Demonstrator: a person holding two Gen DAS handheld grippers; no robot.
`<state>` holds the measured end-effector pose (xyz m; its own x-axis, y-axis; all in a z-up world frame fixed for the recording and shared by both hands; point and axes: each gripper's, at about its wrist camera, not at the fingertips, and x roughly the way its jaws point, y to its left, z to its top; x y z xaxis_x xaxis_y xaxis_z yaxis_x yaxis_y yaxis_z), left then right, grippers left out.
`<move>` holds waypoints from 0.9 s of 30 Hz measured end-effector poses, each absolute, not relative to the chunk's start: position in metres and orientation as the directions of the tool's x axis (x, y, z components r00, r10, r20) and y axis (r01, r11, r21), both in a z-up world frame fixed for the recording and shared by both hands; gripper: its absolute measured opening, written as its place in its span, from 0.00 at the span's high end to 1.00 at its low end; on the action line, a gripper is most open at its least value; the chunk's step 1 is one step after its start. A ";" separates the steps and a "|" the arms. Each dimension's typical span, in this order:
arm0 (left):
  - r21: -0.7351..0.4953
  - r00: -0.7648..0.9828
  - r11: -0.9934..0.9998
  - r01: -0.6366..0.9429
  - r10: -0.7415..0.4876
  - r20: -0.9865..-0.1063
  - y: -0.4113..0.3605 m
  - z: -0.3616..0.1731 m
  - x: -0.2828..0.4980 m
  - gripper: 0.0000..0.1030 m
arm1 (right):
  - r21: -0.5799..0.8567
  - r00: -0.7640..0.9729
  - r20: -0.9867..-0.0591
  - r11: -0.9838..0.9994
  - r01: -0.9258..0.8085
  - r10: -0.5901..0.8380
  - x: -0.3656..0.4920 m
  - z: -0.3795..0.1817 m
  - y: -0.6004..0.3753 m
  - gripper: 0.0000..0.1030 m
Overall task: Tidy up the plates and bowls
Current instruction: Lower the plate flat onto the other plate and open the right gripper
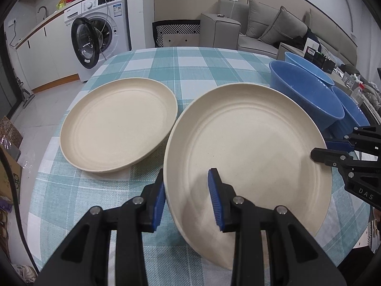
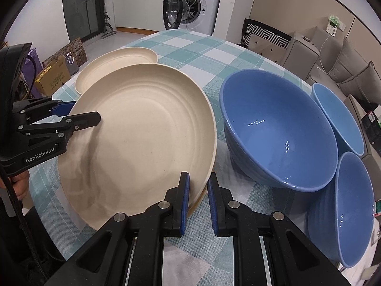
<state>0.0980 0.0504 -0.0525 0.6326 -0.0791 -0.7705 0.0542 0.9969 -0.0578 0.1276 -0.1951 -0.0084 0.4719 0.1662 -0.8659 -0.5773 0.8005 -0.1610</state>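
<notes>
Checked teal cloth is covering the table [image 1: 190, 62], with a washing machine [image 1: 100, 31] standing behind it. Both tools are clamping one cream plate [image 1: 247, 147]: the left gripper [image 1: 188, 197] is pinching its near-left rim, and the right gripper [image 2: 198, 200], jaws nearly together, is biting the opposite edge. That plate is hanging tilted just beside a second plate [image 1: 119, 124] lying flat, with three blue bowls [image 2: 278, 133] grouped on the other side. Stacking seems to be the step underway; next, the carried plate likely needs levelling and centring over the flat one before lowering.
</notes>
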 end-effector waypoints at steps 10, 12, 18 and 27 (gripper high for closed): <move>0.005 0.633 0.998 0.059 -0.034 -0.773 0.044 -0.057 0.099 0.67 | -0.193 0.481 -0.865 0.793 -0.578 0.140 0.128 -0.016 -0.193 0.83; 0.014 0.633 0.998 0.060 -0.027 -0.774 0.042 -0.057 0.099 0.66 | -0.200 0.484 -0.865 0.791 -0.578 0.135 0.127 -0.017 -0.191 0.82; 0.046 0.629 0.997 0.068 -0.007 -0.778 0.039 -0.061 0.100 0.64 | -0.238 0.502 -0.858 0.780 -0.579 0.111 0.125 -0.020 -0.186 0.81; 0.071 0.619 0.994 0.083 0.004 -0.785 0.035 -0.066 0.101 0.62 | -0.268 0.507 -0.858 0.771 -0.578 0.082 0.123 -0.027 -0.183 0.79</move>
<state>0.1007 0.0353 -0.0664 0.6191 0.0045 -0.7853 0.0831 0.9940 0.0712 0.1232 -0.1828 -0.0265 0.5074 0.0820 -0.8578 -0.5779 0.7708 -0.2682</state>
